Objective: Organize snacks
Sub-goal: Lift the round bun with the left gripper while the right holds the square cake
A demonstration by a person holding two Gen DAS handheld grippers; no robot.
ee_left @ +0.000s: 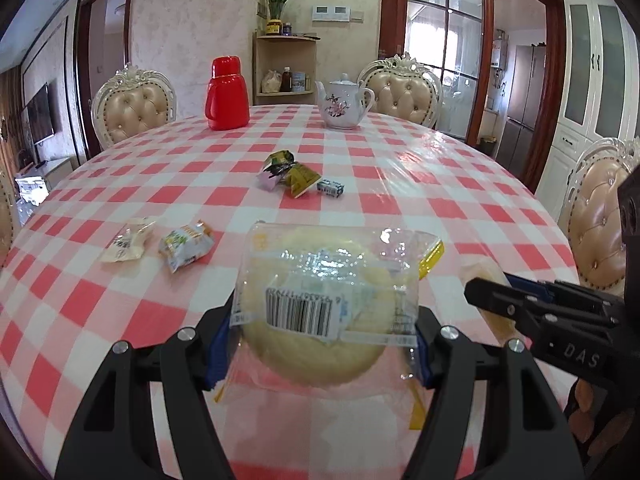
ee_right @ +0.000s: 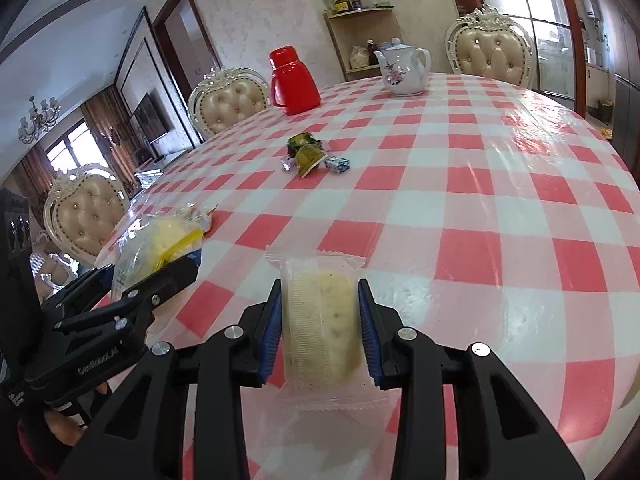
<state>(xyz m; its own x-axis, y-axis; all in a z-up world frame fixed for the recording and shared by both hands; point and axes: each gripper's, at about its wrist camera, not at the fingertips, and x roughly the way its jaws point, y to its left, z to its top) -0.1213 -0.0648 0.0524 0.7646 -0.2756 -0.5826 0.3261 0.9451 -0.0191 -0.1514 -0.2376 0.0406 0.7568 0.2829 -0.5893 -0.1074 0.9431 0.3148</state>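
Note:
My left gripper [ee_left: 322, 336] is shut on a round yellow bun in a clear wrapper [ee_left: 320, 300] with a barcode label, held over the near table. It also shows at the left of the right wrist view [ee_right: 156, 248]. My right gripper [ee_right: 320, 320] is shut on a pale wrapped biscuit pack [ee_right: 320, 320], held low over the cloth. A small pile of snacks [ee_left: 292, 174] lies mid-table, also in the right wrist view [ee_right: 310, 156]. Two small snack packets [ee_left: 128, 240] [ee_left: 186, 244] lie at the left.
The round table has a red and white checked cloth [ee_left: 400, 200]. A red thermos [ee_left: 226, 94] and a white floral teapot [ee_left: 344, 106] stand at the far side. Padded chairs [ee_left: 136, 108] ring the table. The right gripper's body [ee_left: 560, 320] sits close beside my left.

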